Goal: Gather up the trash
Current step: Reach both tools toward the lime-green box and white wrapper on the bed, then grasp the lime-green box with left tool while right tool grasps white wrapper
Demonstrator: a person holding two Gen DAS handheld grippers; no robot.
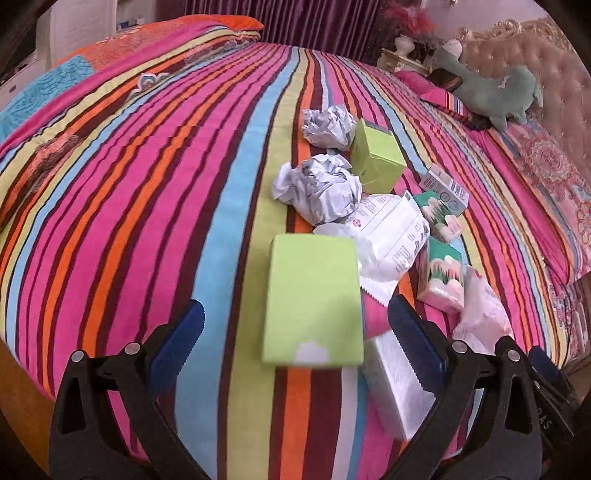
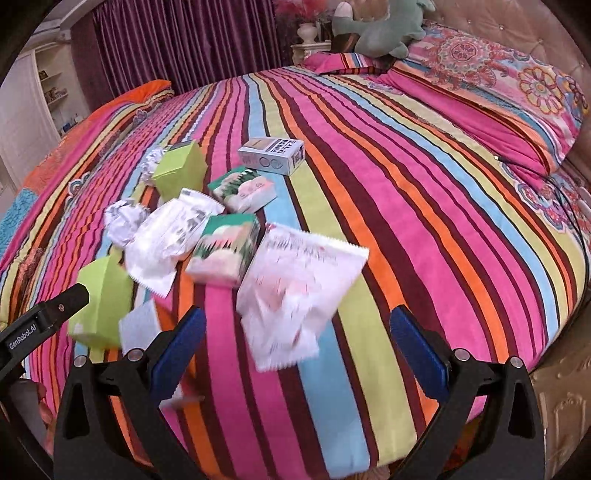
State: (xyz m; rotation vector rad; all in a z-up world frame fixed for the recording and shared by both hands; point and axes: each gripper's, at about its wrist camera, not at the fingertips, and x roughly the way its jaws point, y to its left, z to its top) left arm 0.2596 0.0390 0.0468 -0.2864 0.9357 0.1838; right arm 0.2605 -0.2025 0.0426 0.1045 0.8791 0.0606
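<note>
Trash lies scattered on a striped bed. In the left wrist view my left gripper (image 1: 295, 332) is open, its blue pads either side of a flat green box (image 1: 314, 299). A white box (image 1: 399, 384) lies by its right finger. Beyond lie two crumpled paper balls (image 1: 319, 188), a green cube box (image 1: 376, 157), a white wrapper (image 1: 391, 236) and tissue packs (image 1: 443, 273). In the right wrist view my right gripper (image 2: 297, 343) is open over a pink-white wrapper (image 2: 295, 288). The left gripper's finger (image 2: 48, 310) shows at the left, by the green box (image 2: 101, 302).
The striped bedspread (image 1: 166, 203) covers the whole bed. Pillows (image 2: 498, 92) and a green plush toy (image 2: 380, 29) lie by the padded headboard (image 1: 535, 74). A grey carton (image 2: 273, 155) lies further up the bed. Purple curtains (image 2: 177, 40) hang behind. The bed's edge (image 2: 554, 398) is at the lower right.
</note>
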